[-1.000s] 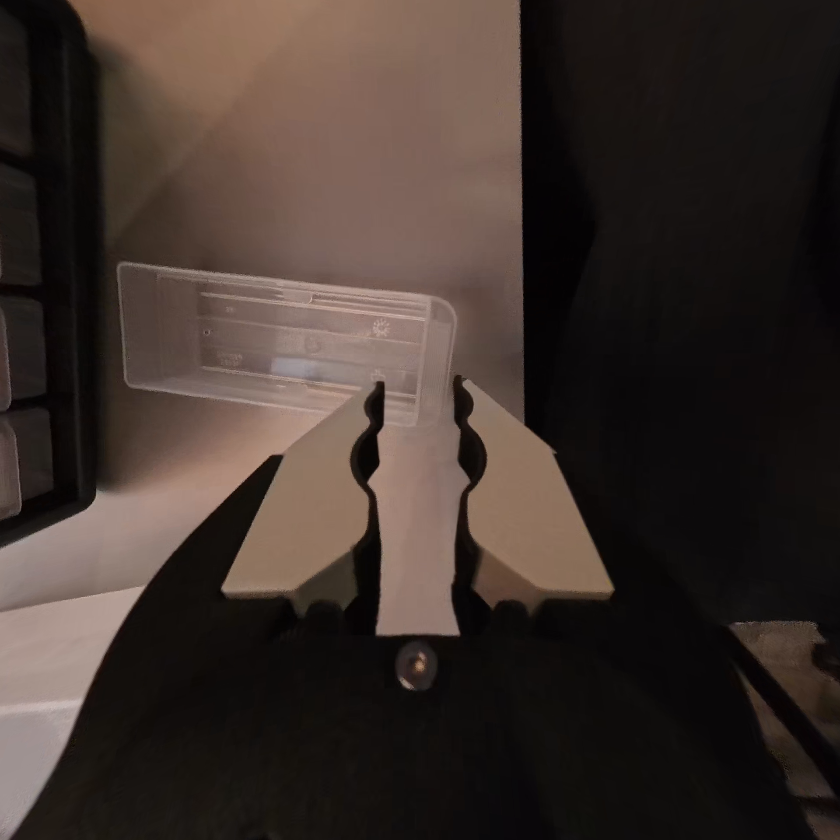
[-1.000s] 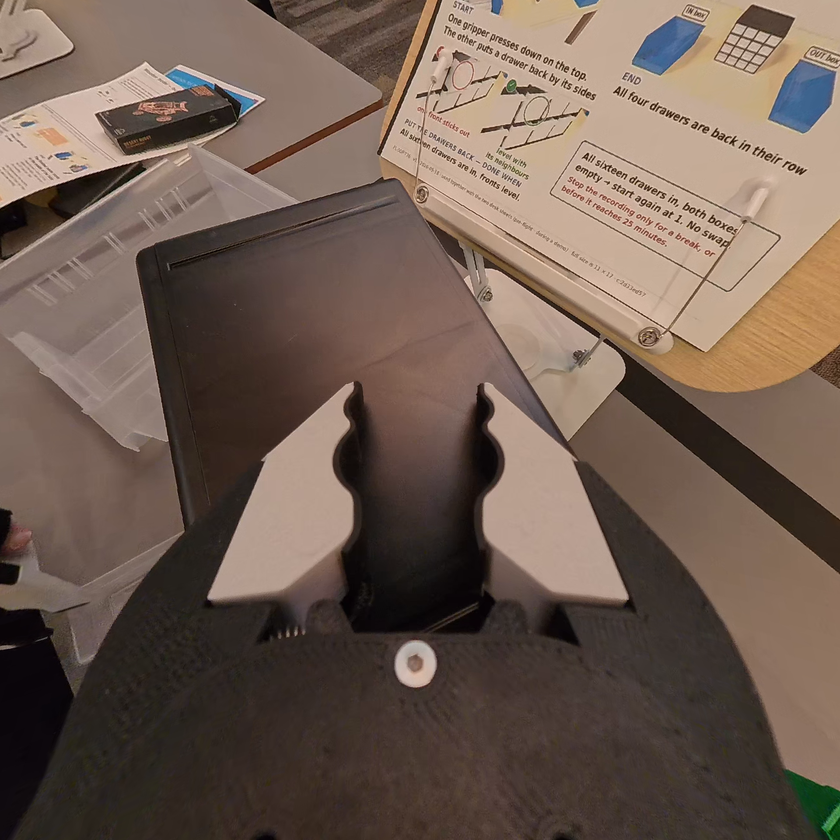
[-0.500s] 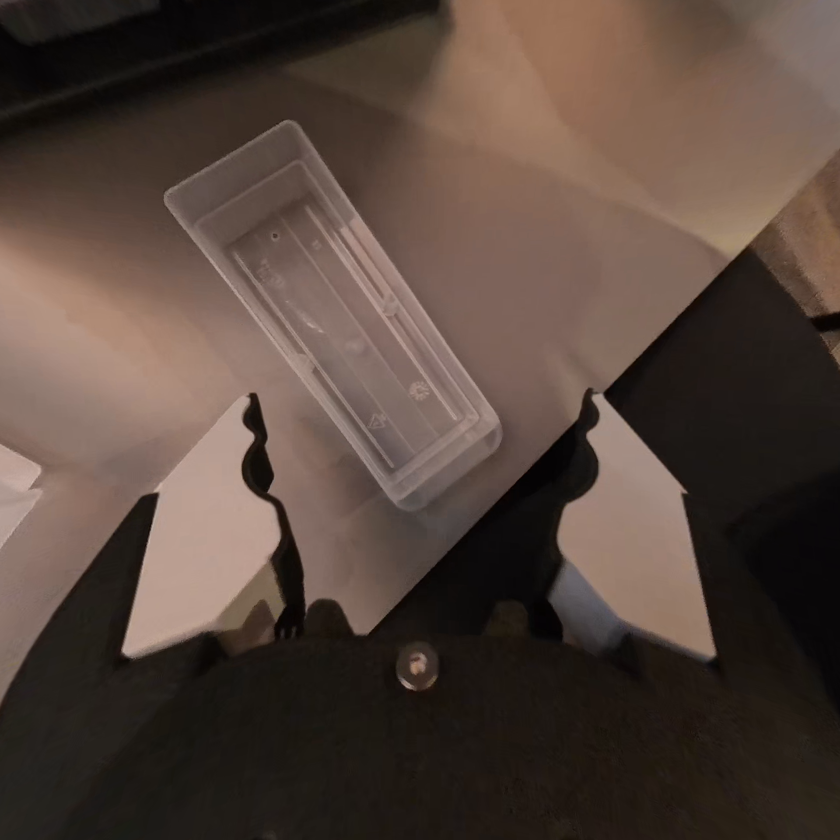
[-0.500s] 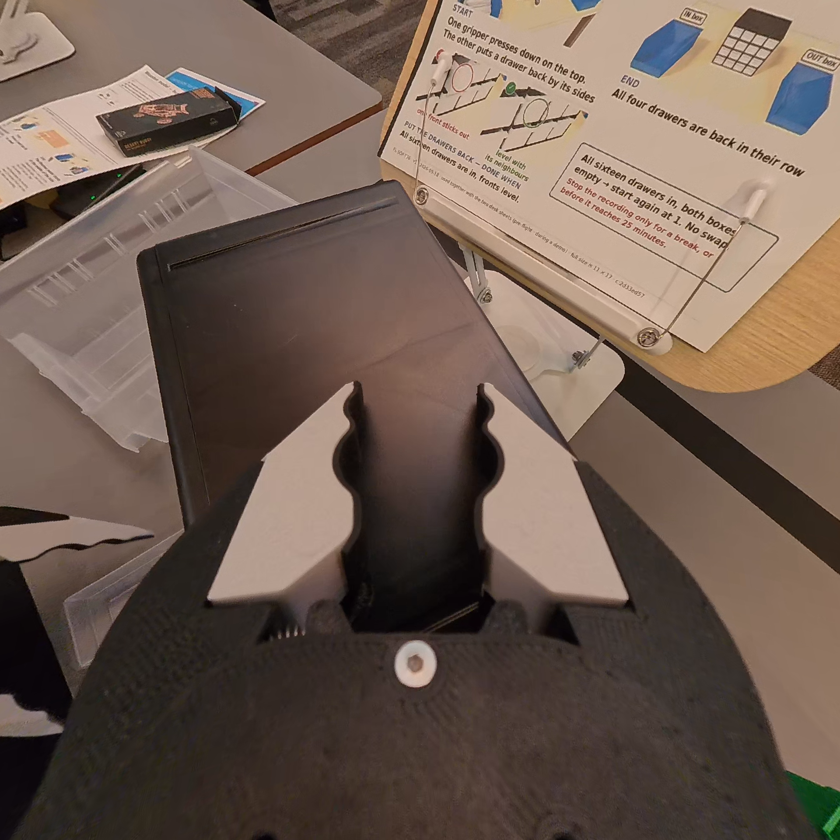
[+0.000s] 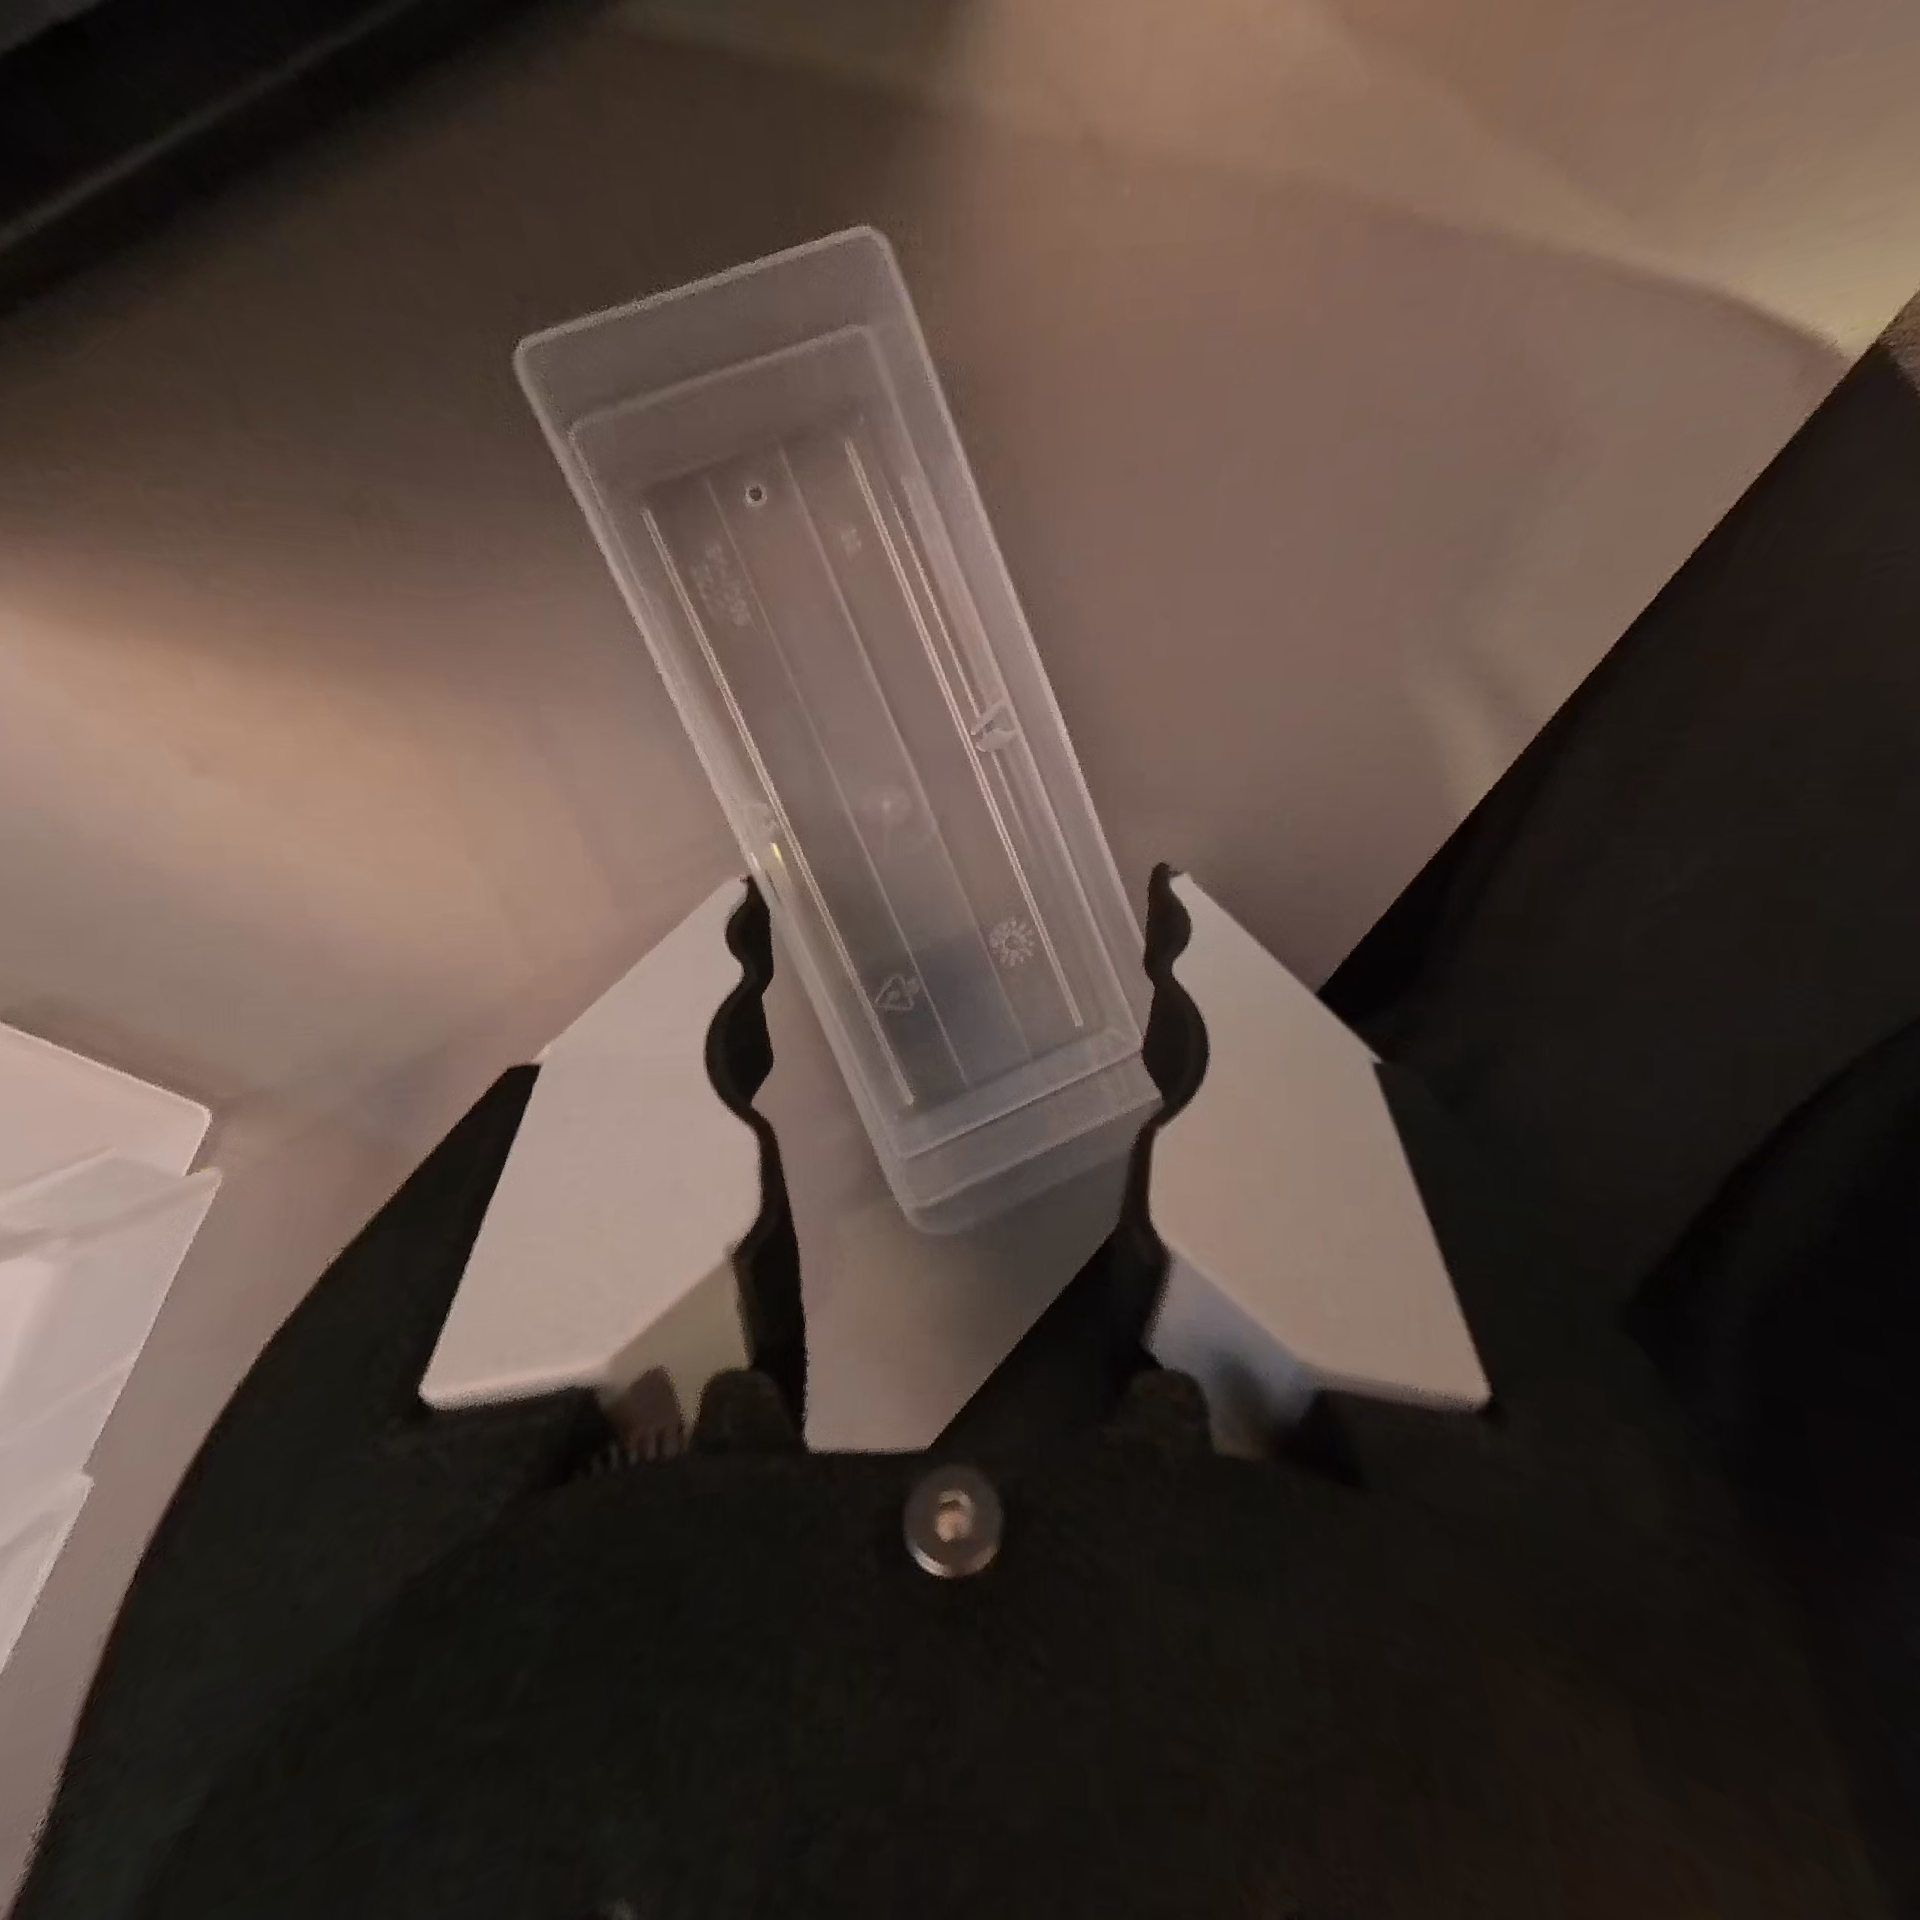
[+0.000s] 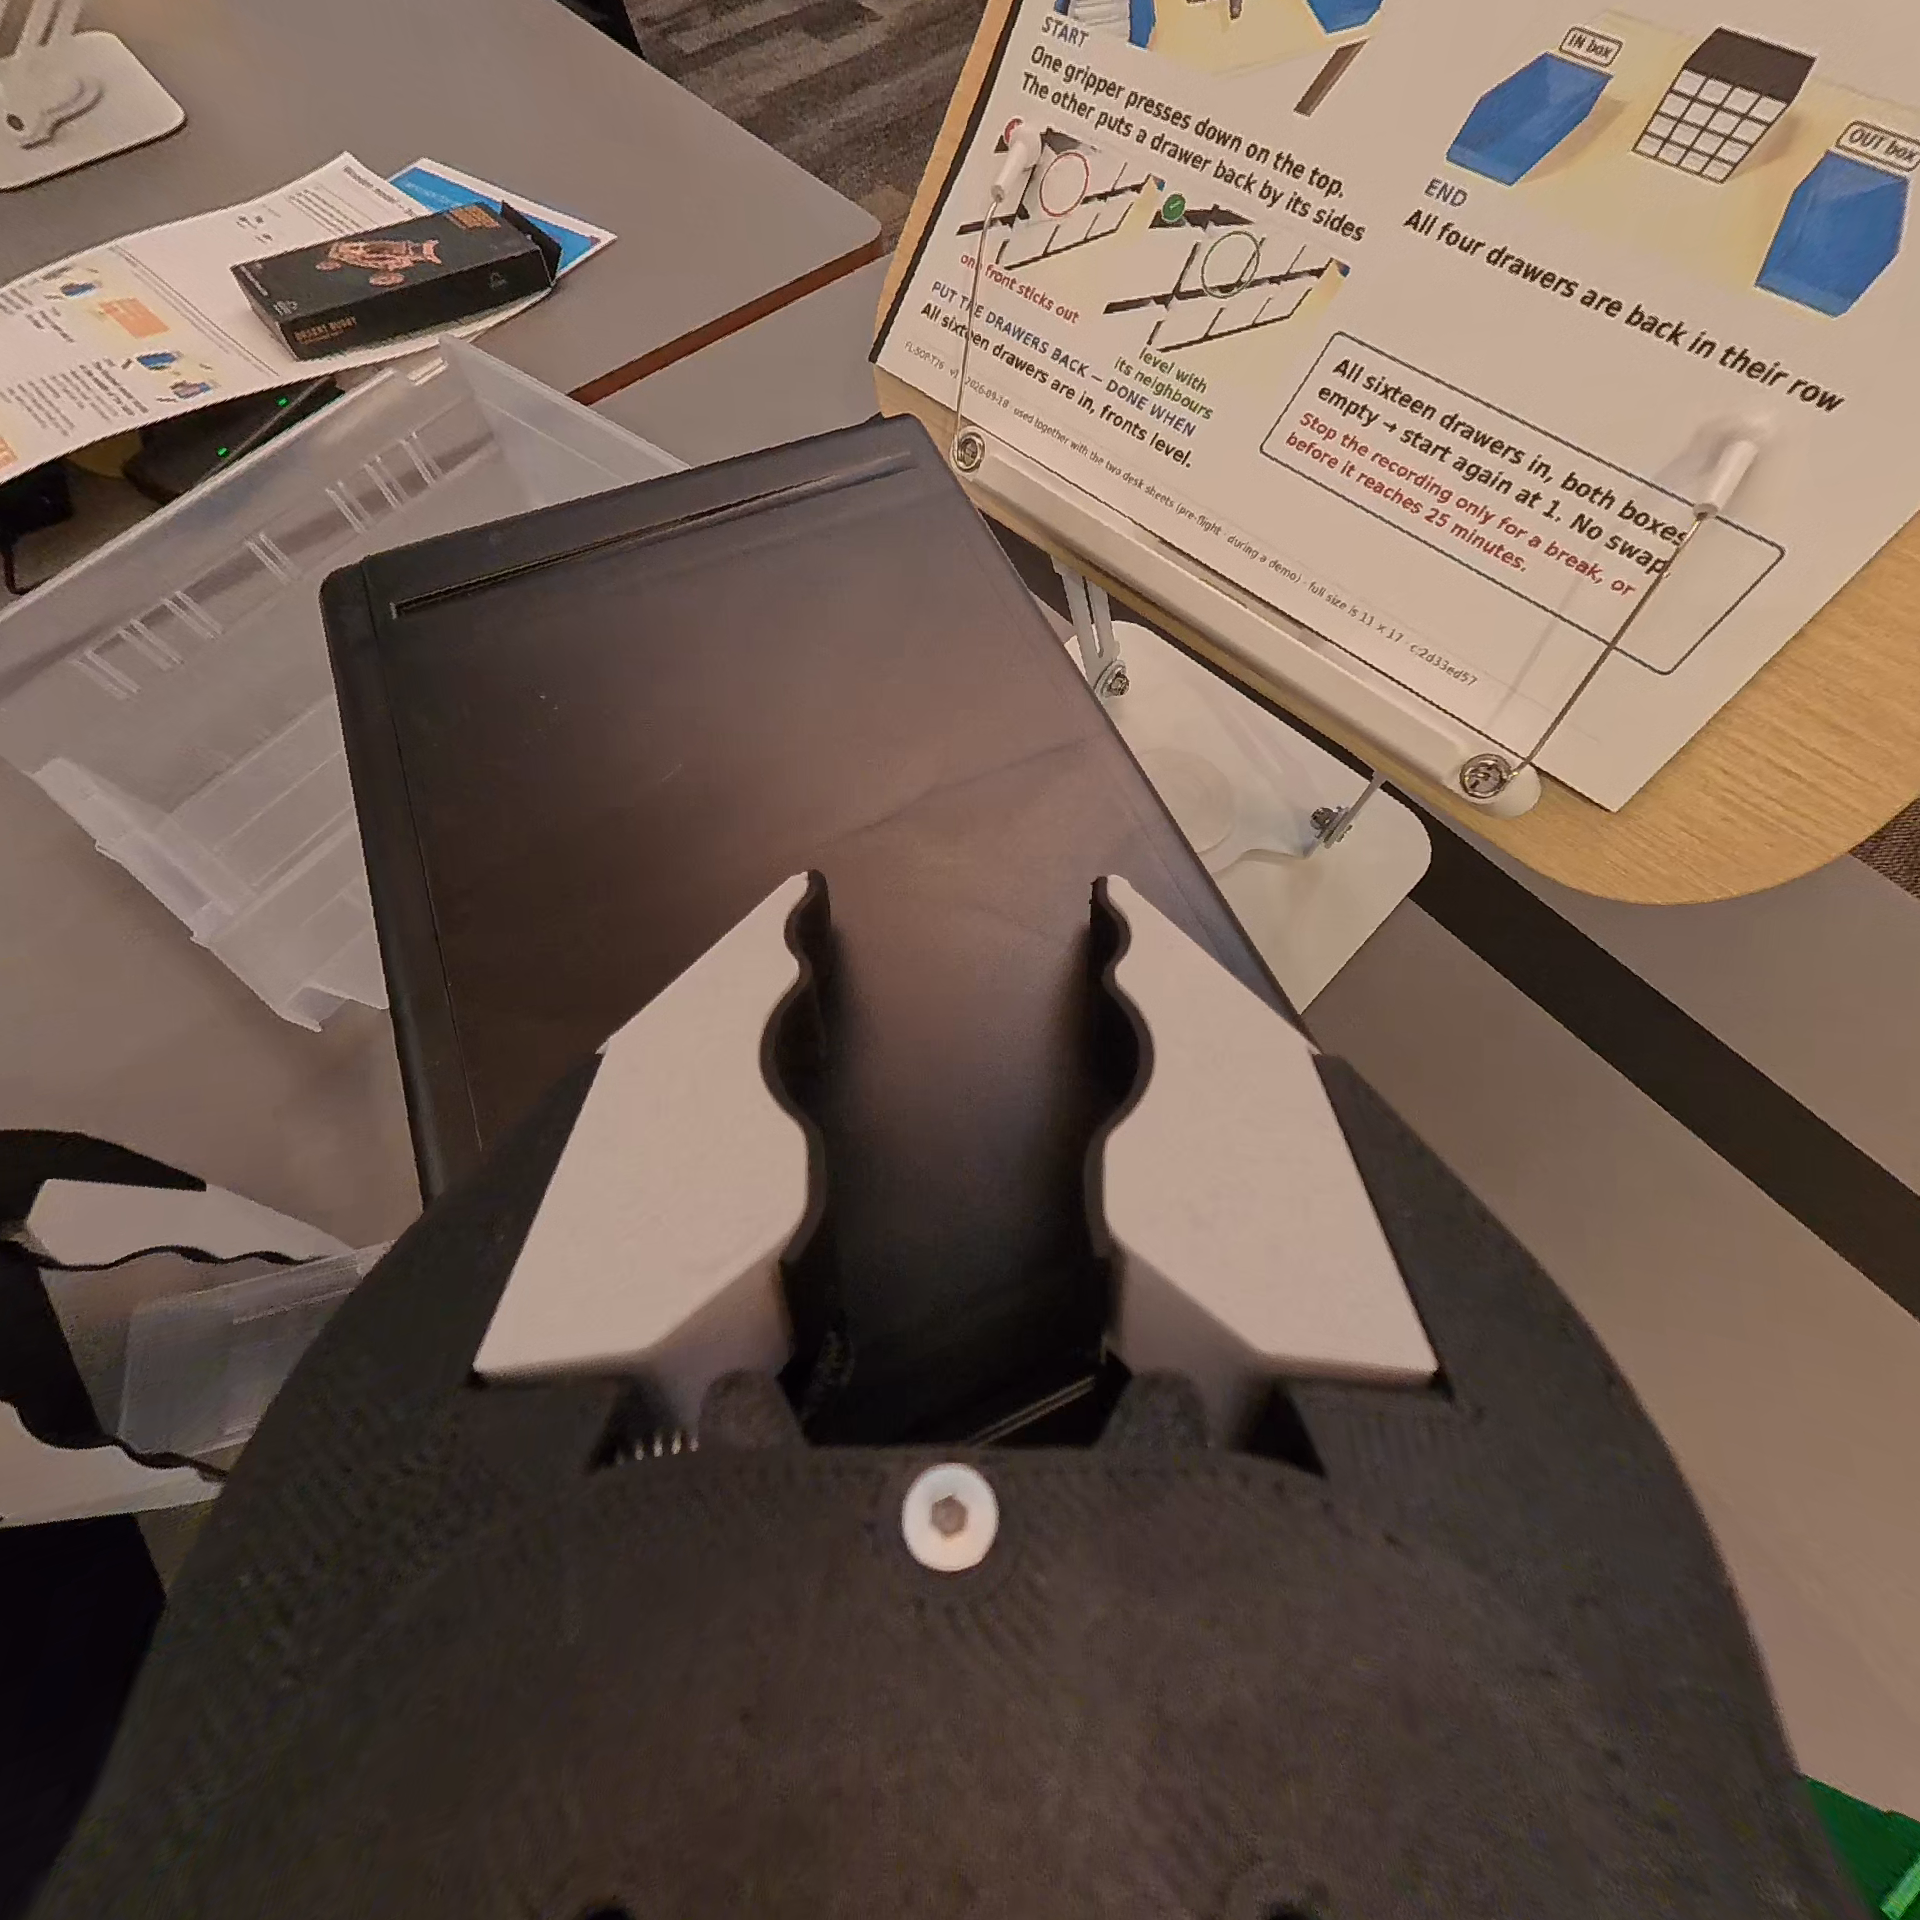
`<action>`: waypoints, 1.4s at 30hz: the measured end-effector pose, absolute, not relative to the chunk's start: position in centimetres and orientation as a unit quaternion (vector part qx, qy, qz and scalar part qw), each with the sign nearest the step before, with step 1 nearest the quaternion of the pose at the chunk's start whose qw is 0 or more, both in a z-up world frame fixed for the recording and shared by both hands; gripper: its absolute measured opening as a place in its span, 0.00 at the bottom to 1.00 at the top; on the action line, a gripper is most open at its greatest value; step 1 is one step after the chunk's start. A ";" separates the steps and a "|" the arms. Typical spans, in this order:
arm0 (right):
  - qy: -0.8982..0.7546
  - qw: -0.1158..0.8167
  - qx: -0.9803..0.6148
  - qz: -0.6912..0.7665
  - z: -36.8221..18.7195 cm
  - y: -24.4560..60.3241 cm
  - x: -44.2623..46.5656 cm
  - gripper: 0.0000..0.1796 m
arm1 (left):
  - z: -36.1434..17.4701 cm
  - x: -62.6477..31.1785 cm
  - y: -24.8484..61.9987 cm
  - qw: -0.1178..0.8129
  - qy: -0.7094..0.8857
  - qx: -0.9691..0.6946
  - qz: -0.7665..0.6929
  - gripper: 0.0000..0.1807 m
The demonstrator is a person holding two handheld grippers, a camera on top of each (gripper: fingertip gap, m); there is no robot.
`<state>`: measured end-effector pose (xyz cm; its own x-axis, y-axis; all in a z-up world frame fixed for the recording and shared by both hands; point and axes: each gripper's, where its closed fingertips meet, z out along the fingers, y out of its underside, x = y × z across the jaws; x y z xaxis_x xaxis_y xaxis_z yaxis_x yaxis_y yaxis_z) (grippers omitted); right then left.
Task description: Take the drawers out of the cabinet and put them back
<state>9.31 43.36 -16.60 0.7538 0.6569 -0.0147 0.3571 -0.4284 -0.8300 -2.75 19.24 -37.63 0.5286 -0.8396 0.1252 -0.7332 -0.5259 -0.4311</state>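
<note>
1. The left wrist view looks steeply down, close over a clear drawer (image 5: pixel 831 717) near the worktop (image 5: pixel 312 727) edge.
2. The right wrist view looks forward, close along the black cabinet (image 6: pixel 727 748) top toward an instruction board (image 6: pixel 1455 312).
3. Both views share the worktop.

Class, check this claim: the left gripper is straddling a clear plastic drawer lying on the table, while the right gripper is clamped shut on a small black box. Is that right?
Not quite. The right gripper holds nothing: in the right wrist view its jaws stand open over the black cabinet top. The left gripper does straddle the clear drawer on the table.
</note>
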 end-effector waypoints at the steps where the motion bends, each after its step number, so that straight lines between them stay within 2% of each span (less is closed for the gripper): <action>1: -0.306 0.438 -0.828 0.171 -16.6 43.4 9.3 0.27 | -37.7 -2.8 19.2 0.159 0.451 -0.862 -0.168 0.41; 5: -0.306 0.438 -0.828 0.171 -16.6 43.4 9.3 0.27 | -38.3 -3.2 19.1 0.145 0.446 -0.870 -0.154 0.47; 9: -0.305 0.439 -0.828 0.171 -16.6 43.4 9.3 0.27 | -38.8 -3.2 18.8 0.131 0.447 -0.873 -0.146 0.40; 14: -0.306 0.438 -0.828 0.171 -16.6 43.4 9.3 0.27 | -38.1 -3.1 19.3 0.143 0.447 -0.871 -0.148 0.37; 20: -0.307 0.438 -0.827 0.171 -16.6 43.4 9.3 0.27 | -35.1 -2.0 19.8 0.189 0.463 -0.852 -0.155 0.36; 30: -0.307 0.437 -0.828 0.171 -16.6 43.4 9.3 0.27 | -27.6 2.6 20.2 0.195 0.507 -0.819 -0.186 0.36; 42: -0.308 0.439 -0.827 0.172 -16.6 43.3 9.3 0.27 | -23.7 3.8 22.9 0.103 0.530 -0.822 -0.178 0.36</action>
